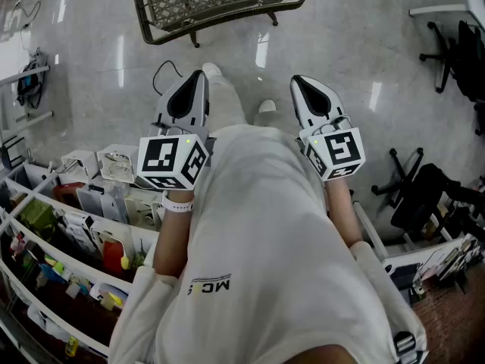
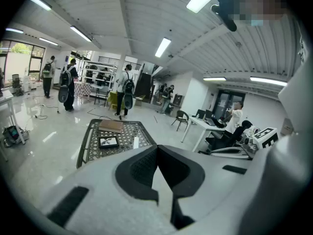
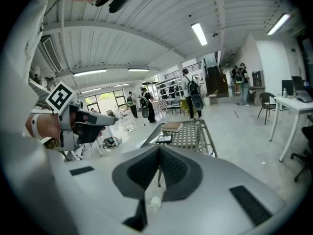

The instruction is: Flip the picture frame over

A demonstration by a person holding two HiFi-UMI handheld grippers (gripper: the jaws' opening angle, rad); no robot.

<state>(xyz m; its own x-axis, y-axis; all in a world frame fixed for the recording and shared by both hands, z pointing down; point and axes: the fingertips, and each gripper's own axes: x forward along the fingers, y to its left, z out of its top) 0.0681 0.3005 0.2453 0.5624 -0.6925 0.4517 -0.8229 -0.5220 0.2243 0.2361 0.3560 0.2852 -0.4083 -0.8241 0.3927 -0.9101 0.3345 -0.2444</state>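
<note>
- The left gripper has its jaws pressed together with nothing between them; it is held close to the person's white-shirted body, angled slightly down toward the floor
- The right gripper is likewise closed and empty, held level with its partner on the other side of the body
- Both are well apart from the dark metal lattice-top table, which stands ahead across bare, pale polished floor
- The black-edged picture frame lies flat in the table's near half, nearer its left edge; its light picture appears to face up (the print is too small to read)
- A flat brown board lies toward the table's far edge, apart from the frame
- Judged from this, nothing of the flip is done; the approach, the grip on an edge and the turn-over all remain
</note>
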